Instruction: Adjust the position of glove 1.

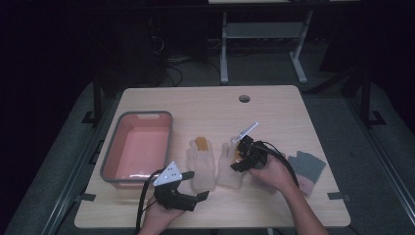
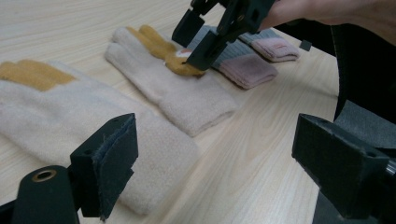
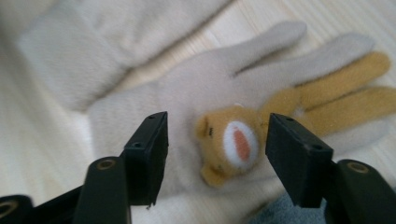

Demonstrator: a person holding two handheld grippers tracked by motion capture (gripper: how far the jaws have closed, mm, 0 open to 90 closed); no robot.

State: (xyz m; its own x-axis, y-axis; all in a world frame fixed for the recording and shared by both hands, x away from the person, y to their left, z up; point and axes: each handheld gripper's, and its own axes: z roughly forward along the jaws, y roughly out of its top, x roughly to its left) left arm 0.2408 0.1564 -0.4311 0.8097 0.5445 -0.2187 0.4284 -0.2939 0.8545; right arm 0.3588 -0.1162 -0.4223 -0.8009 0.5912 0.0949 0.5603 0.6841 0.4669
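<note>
Two cream knitted gloves with mustard fingers lie side by side on the wooden table (image 1: 274,110): the left glove (image 1: 200,164) (image 2: 56,116) and the right glove (image 1: 229,171) (image 2: 177,93) (image 3: 154,98). The right glove bears a mustard bear-face patch (image 3: 233,142). My right gripper (image 1: 237,155) (image 3: 217,140) (image 2: 196,39) hangs low over that glove, jaws open and standing on either side of the patch, pads apart from it. My left gripper (image 1: 196,185) (image 2: 215,158) is wide open near the table's front edge, beside the left glove's cuff, with nothing between its jaws.
A pink bin with a grey rim (image 1: 169,142) stands at the left. A grey-and-pink pair of gloves (image 1: 307,169) (image 2: 247,67) lies to the right of the right hand. A round cable hole (image 1: 244,98) sits near the far edge.
</note>
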